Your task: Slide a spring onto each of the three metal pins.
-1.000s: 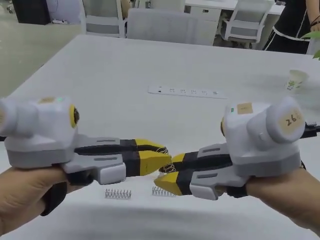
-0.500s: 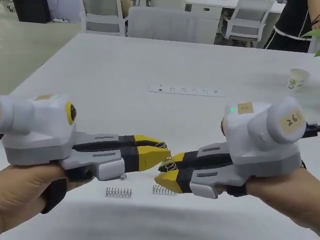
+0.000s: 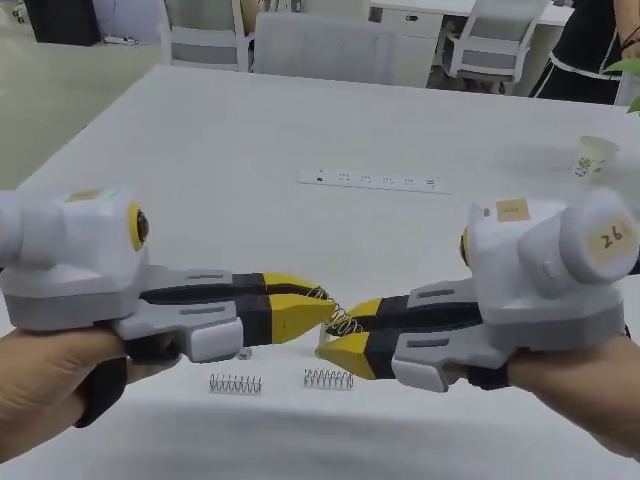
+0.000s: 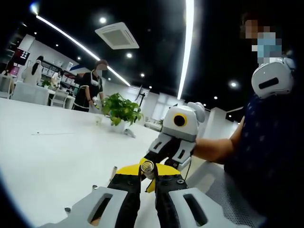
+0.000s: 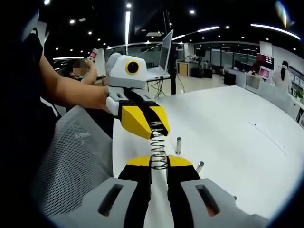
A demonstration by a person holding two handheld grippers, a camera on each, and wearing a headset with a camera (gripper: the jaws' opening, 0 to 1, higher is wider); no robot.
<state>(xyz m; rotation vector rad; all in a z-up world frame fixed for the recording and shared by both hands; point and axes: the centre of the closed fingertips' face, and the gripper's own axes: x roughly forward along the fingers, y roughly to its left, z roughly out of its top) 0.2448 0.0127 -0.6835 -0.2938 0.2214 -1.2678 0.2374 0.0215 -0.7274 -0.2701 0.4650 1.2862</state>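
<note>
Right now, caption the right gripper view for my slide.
Right hand-held gripper and left hand-held gripper grip one spring between them over the white table, two metal pins beyond.

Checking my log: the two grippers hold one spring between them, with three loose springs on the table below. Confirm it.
Wrong: two loose springs, not three, lie on the table below, as the head view shows. The held spring is right.

Shows white-and-grey housings and black jaws tipped yellow on left gripper (image 3: 318, 312) and right gripper (image 3: 346, 330). Bears a "26" sticker (image 3: 612, 235) at two o'clock on the right one. Wears a dark dotted top (image 4: 266, 156).
</note>
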